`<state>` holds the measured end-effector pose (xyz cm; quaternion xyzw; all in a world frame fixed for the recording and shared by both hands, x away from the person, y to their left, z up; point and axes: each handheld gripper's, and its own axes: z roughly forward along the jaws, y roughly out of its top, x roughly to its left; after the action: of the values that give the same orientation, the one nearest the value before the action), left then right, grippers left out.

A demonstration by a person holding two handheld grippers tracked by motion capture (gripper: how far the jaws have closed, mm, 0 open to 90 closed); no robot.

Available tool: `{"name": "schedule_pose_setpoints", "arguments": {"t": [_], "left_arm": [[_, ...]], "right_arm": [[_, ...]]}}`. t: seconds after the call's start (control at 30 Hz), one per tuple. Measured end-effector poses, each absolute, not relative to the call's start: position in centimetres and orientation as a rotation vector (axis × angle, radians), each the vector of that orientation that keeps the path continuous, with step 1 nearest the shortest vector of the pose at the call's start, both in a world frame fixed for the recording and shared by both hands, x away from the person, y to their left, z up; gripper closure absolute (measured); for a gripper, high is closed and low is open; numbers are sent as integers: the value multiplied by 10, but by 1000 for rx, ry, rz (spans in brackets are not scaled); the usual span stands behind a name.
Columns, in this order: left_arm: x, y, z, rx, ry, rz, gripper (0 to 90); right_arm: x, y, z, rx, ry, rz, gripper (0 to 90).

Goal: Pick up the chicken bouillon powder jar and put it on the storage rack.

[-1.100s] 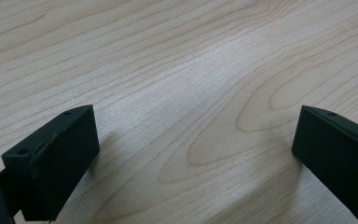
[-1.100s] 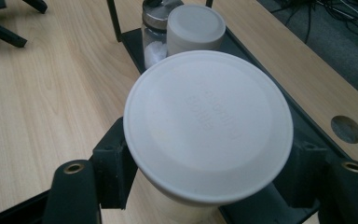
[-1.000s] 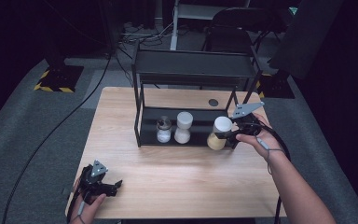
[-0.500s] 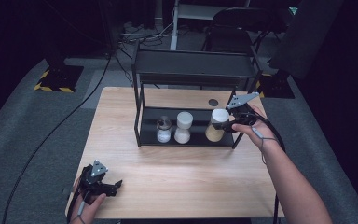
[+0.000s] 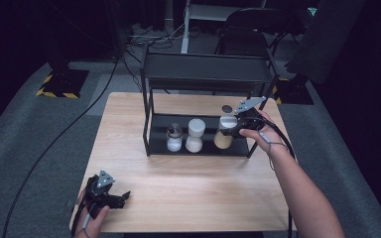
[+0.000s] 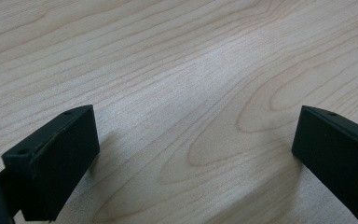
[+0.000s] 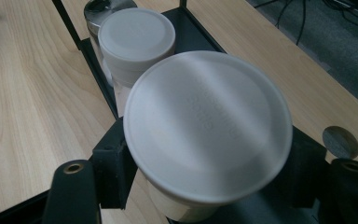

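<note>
A jar with a white lid and tan contents [image 5: 224,133] [image 7: 208,126] stands at the right end of the black rack's lower shelf [image 5: 203,148], and my right gripper [image 5: 234,128] [image 7: 207,175] is shut on it just under the lid. To its left on the shelf stand a second white-lidded jar [image 5: 195,135] [image 7: 136,39] and a smaller shaker with a metal cap [image 5: 174,138] [image 7: 103,8]. My left gripper [image 5: 121,198] [image 6: 191,158] rests open on the bare wooden table [image 5: 198,183] near its front left corner, nothing between its jaws.
The two-tier black rack [image 5: 207,74] stands at the back middle of the table; its upper shelf is bare. A round hole [image 5: 226,108] [image 7: 340,142] sits in the tabletop behind the rack. A chair [image 5: 248,34] and cables lie on the floor beyond.
My right gripper has carried the tan jar up and back from in front of the rack onto the right end of the lower shelf. The left gripper has not moved.
</note>
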<state>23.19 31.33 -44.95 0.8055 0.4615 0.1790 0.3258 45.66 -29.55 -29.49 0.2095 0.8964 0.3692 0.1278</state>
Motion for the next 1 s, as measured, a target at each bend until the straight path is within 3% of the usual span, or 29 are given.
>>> {"name": "schedule_pose_setpoints", "arguments": {"t": [1.0], "left_arm": [[232, 313, -449, 2111, 1210, 469, 5]], "right_arm": [[476, -271, -329, 624, 2663, 1054, 336]]}}
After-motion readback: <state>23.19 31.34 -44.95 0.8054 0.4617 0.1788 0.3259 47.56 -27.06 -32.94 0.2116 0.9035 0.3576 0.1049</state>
